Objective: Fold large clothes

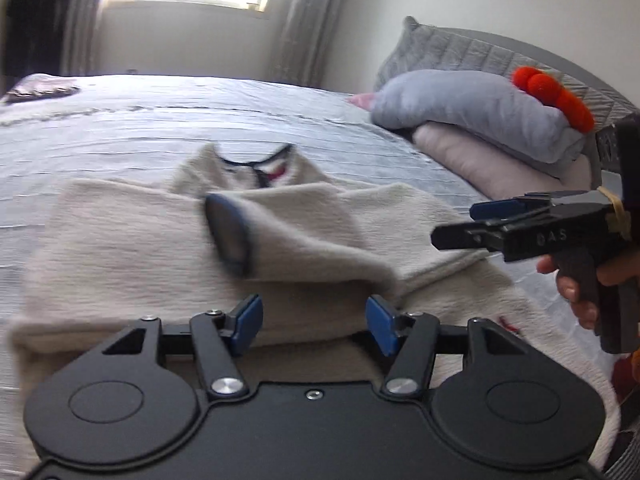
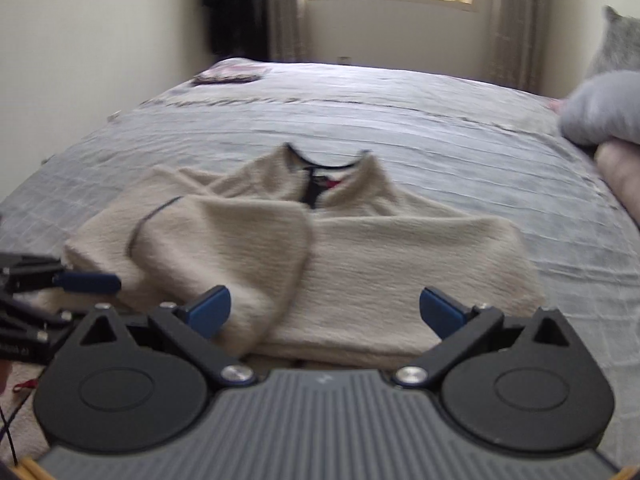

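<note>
A cream fleece pullover (image 1: 132, 248) with a dark-trimmed collar (image 1: 256, 162) lies on the grey bed; it also shows in the right wrist view (image 2: 400, 256). Both sleeves are folded across the chest, and one dark-edged cuff (image 1: 230, 232) lies on top. My left gripper (image 1: 314, 322) is open and empty over the near hem. My right gripper (image 2: 324, 310) is open and empty above the hem; it also shows at the right of the left wrist view (image 1: 460, 226). The left gripper's blue fingertips (image 2: 88, 282) show at the left of the right wrist view.
The grey bedspread (image 2: 400, 120) stretches to the far wall under a window. A stack of folded grey and pink bedding (image 1: 480, 120) with an orange pom-pom item (image 1: 556, 96) sits at the right by a grey pillow. A dark patterned cloth (image 2: 228, 74) lies at the far left corner.
</note>
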{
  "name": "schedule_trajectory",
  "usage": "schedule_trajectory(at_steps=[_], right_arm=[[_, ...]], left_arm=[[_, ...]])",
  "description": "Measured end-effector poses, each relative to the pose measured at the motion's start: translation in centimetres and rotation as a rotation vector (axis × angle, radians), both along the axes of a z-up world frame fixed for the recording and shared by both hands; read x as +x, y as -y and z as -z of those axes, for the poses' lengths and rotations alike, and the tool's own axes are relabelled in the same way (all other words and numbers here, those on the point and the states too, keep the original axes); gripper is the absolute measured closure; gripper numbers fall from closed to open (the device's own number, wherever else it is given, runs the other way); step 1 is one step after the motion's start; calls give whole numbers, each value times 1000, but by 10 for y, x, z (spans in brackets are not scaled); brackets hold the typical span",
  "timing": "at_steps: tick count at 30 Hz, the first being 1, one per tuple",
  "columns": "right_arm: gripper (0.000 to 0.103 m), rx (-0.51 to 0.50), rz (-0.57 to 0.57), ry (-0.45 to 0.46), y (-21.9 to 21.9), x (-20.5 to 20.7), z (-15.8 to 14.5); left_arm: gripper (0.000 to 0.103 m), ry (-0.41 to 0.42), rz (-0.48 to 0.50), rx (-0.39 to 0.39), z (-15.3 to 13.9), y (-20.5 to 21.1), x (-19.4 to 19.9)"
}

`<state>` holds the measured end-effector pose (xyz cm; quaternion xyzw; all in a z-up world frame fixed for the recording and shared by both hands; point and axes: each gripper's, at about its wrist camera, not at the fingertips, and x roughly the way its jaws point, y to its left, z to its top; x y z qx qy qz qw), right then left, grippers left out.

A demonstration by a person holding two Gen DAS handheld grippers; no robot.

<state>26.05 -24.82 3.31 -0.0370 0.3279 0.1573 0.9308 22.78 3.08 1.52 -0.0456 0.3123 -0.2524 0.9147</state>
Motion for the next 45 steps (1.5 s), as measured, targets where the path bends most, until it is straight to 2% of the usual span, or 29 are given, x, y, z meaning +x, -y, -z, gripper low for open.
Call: schedule_trajectory(at_steps=[3, 6, 9, 12, 14, 16, 20, 22, 26, 30, 33, 34, 36, 37, 38, 40, 41, 42, 45], right_arm=[[1, -39, -100, -15, -44, 8, 8], [1, -69, -184, -14, -81, 15, 18], [2, -98, -193, -32, -105, 27, 29], [8, -142, -142, -10, -106, 40, 37], [14, -144, -87, 5, -88, 47, 39], [15, -104, -17, 5, -54, 52, 37], [15, 146, 165, -41, 50, 49, 33], [14, 263, 216, -73, 95, 42, 37], [14, 343, 311, -73, 154, 26, 47], [18, 477, 302, -80, 179, 21, 57], [24, 609, 242, -98, 171, 30, 63], [25, 615, 230, -106, 164, 34, 65], [25, 554, 240, -125, 150, 43, 69], [30, 492, 261, -137, 141, 47, 73], [43, 429, 285, -143, 132, 51, 75], [62, 303, 337, -133, 116, 51, 76], [84, 288, 325, -120, 111, 47, 73], [89, 286, 300, -105, 105, 46, 67], [90, 216, 270, 39, 93, 36, 36]], left_arm=[[46, -4, -93, 34, 5, -33, 12], [46, -24, -198, 35, 17, -58, 26], [46, -81, -227, 10, 35, -68, 38], [46, -121, -235, 11, 53, -66, 42], [46, -121, -238, -1, 56, -65, 41], [46, -123, -234, -19, 55, -69, 39], [46, -112, -225, -37, 55, -73, 36], [45, -98, -223, -25, 54, -70, 34], [45, -75, -220, 2, 51, -67, 30], [45, -65, -225, -5, 41, -68, 27], [45, -48, -238, -7, 33, -69, 27], [45, -40, -245, -4, 30, -69, 28], [45, -33, -262, 4, 27, -69, 30], [45, -33, -271, 6, 26, -70, 32], [45, -32, -281, 5, 26, -70, 34], [45, -26, -292, -9, 24, -71, 36], [45, -21, -296, -21, 24, -72, 38], [45, -19, -298, -30, 23, -72, 39], [45, -19, -288, -33, 22, -67, 47]])
